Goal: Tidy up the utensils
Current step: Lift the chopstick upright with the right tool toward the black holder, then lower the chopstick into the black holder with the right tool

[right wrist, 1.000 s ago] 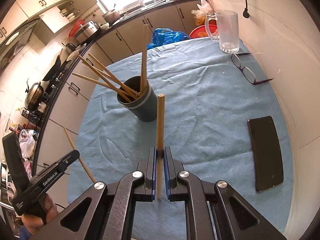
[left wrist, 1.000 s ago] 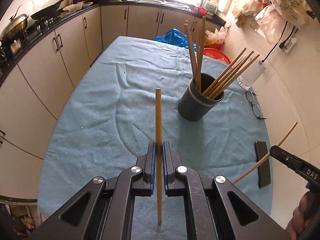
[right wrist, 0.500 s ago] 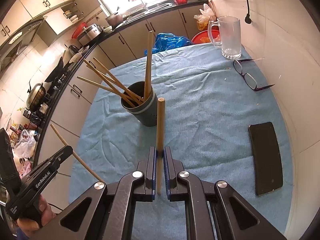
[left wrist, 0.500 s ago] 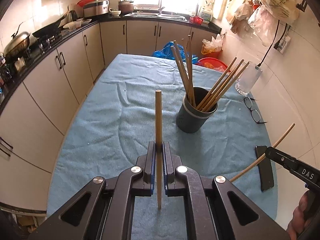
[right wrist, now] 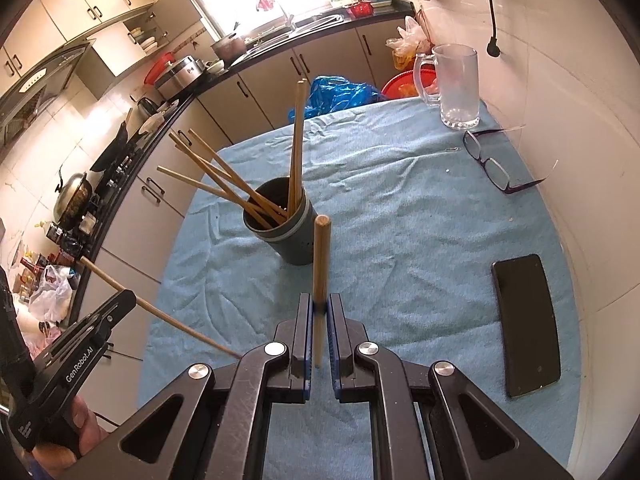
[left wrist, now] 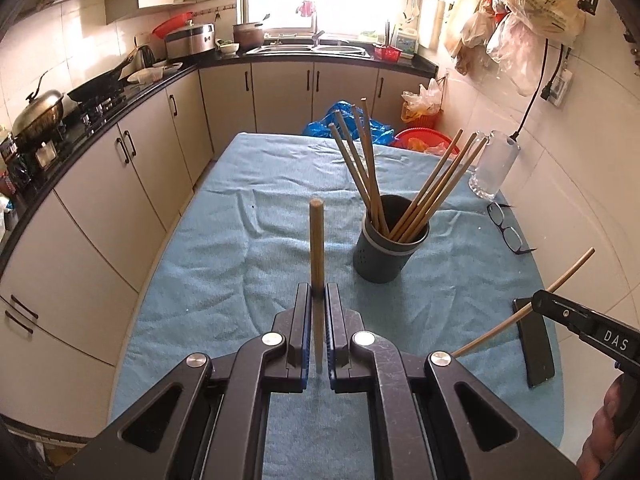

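A dark grey utensil holder [left wrist: 387, 246] stands on the blue tablecloth [left wrist: 240, 248] with several wooden chopsticks fanned out of it; it also shows in the right wrist view [right wrist: 288, 232]. My left gripper [left wrist: 318, 294] is shut on a wooden chopstick [left wrist: 317, 240] that points up, held above the cloth to the left of the holder. My right gripper [right wrist: 319, 304] is shut on another wooden chopstick [right wrist: 321, 264], just in front of the holder. Each gripper shows at the edge of the other's view, the right one [left wrist: 538, 304] and the left one [right wrist: 124, 300].
A black phone [right wrist: 526, 324] lies on the cloth at the right. Glasses [right wrist: 494, 166] and a glass mug [right wrist: 456, 86] sit at the far right near the wall. Kitchen cabinets and a counter run along the left and far side.
Both grippers have risen and tilted up with their chopsticks, so more of the room shows. The holder looks farther away in both views.
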### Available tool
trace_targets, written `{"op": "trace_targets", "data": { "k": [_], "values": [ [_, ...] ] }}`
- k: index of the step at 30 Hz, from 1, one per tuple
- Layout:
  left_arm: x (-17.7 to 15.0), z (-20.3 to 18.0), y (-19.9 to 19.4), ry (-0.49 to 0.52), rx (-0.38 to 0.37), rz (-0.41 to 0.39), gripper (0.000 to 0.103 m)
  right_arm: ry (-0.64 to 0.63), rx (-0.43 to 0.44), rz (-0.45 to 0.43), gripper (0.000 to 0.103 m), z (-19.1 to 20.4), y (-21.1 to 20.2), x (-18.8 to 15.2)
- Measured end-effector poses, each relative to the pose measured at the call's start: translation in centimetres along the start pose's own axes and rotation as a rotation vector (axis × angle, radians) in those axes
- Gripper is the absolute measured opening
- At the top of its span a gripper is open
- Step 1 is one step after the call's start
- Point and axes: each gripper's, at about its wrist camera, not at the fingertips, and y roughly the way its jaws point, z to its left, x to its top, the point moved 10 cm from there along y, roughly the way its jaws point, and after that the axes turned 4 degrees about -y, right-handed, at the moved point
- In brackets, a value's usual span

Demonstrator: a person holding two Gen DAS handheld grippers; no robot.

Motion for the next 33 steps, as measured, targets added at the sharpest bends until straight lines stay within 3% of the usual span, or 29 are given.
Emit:
{"op": "trace_targets", "data": {
  "k": [21,33],
  "values": [
    [3.2,-1.7,-0.7,0.034,-0.014,-0.057,0.006,-0.014,0.002,-0.067,0.008,0.7,-1.9,3.6],
    [9.4,-1.9,-2.1,-0.017,-0.088,-0.103,0.006,-0.029,0.012,-0.163,0.008,2.2,-4.2,10.0]
  ]
}}
